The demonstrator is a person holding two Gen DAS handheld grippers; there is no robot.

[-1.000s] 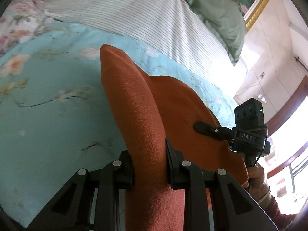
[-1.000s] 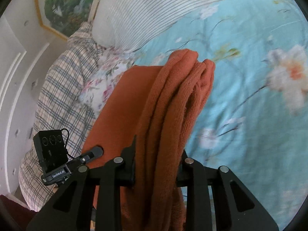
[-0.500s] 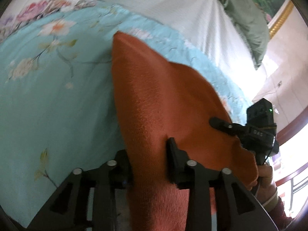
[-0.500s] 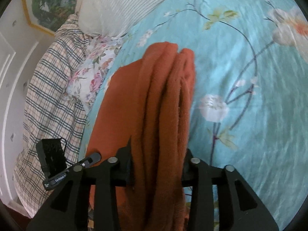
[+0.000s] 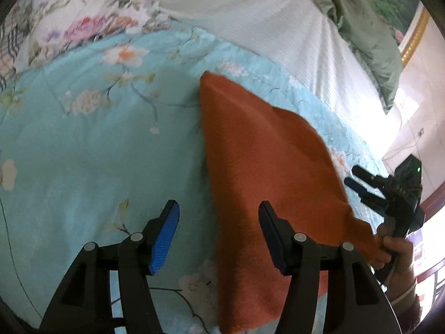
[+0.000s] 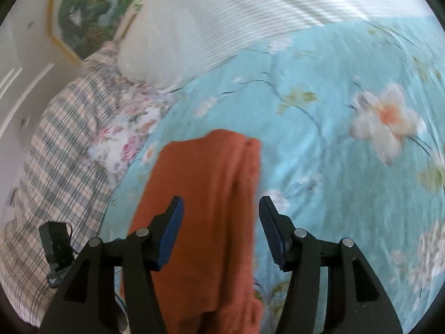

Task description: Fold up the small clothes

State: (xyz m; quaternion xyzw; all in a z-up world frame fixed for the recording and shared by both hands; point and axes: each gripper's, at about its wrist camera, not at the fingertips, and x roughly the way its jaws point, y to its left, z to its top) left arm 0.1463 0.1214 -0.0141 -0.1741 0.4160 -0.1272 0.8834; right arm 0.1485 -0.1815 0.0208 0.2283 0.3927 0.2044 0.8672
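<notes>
Opening grippers point(image 5: 218, 217) above cloth point(image 5: 264, 167), pillow point(image 5: 250, 14) beyond

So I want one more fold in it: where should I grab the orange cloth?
Grab the orange cloth at its near edge, a tool on each corner, coming from the near side. It lies flat on the floral bedspread, and its far end narrows toward the pillows.

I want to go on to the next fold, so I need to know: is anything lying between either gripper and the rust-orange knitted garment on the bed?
Nothing visible does. The rust-orange knitted garment lies on the light blue floral bedspread, directly beneath the left gripper and right gripper. Both sets of jaws are opening, with cloth between them but not pressed by the pads.
</notes>
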